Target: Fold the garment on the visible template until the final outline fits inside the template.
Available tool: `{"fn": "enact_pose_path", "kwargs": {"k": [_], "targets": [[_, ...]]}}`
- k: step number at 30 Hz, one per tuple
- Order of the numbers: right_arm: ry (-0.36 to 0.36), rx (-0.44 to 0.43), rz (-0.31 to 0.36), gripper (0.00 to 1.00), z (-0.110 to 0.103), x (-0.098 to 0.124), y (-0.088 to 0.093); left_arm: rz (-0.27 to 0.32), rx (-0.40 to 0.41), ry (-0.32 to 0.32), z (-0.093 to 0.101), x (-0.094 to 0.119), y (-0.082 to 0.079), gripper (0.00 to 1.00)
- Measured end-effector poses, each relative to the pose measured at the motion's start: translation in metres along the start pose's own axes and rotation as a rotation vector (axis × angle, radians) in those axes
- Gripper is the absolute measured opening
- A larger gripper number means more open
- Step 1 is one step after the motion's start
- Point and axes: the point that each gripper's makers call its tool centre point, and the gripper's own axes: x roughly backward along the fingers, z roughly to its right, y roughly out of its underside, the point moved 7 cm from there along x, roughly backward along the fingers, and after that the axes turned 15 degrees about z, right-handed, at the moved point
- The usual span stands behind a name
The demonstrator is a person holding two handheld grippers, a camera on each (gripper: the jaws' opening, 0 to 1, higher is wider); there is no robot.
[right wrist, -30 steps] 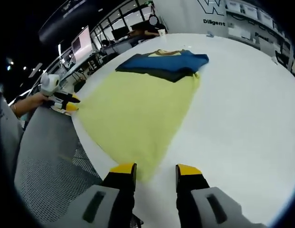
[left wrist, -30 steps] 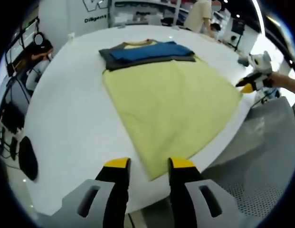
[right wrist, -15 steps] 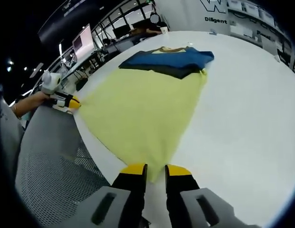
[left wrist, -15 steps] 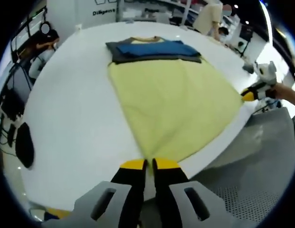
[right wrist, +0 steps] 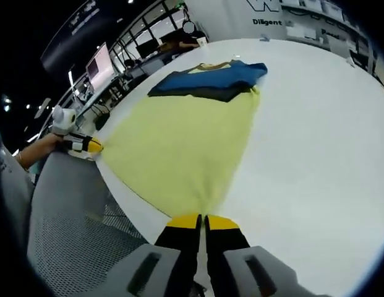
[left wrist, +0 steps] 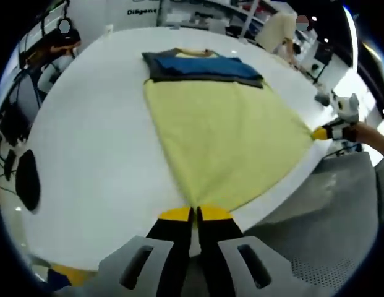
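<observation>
Jaws of both hand-held grippers had gone from apart to pinched shut. Left hand-held gripper (left wrist: 193, 215) clamped one hem corner of garment (left wrist: 229, 139); right hand-held gripper (right wrist: 203, 221) clamped other corner at surface (right wrist: 315, 142) edge. Hem likely ready to be lifted for fold. Garment lay flat on white round surface: yellow soft matte cloth, body a smooth trapezoid, blue and dark sleeves folded across far end. Template outline not discernible.

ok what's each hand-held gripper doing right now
Left hand-held gripper: closed on the yellow garment hem corner.
Right hand-held gripper: closed on the other hem corner.
</observation>
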Motion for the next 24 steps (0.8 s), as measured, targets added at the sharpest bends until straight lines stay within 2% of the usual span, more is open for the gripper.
{"fn": "enact_pose_path", "kwargs": {"k": [2,11,14,17,20,24], "targets": [[-0.006,-0.011,0.013,0.00,0.001,0.003,-0.003,0.009,0.001,0.008,0.001,0.004,-0.004,0.00],[-0.027,-0.026,0.064,0.00,-0.021,0.018,-0.016,0.050,-0.028,0.013,0.006,0.018,-0.022,0.00],[-0.039,-0.024,0.093,0.00,-0.022,0.019,-0.019,0.064,-0.039,0.019,0.010,0.028,-0.028,0.00],[-0.048,-0.045,0.119,0.00,-0.031,0.030,-0.016,0.079,-0.051,0.016,0.014,0.040,-0.035,0.00],[-0.053,-0.058,0.149,0.00,-0.036,0.036,-0.015,0.105,-0.063,0.008,0.014,0.045,-0.037,0.00],[-0.064,-0.085,0.172,0.00,-0.042,0.047,-0.014,0.123,-0.047,0.006,0.015,0.050,-0.029,0.00]]}}
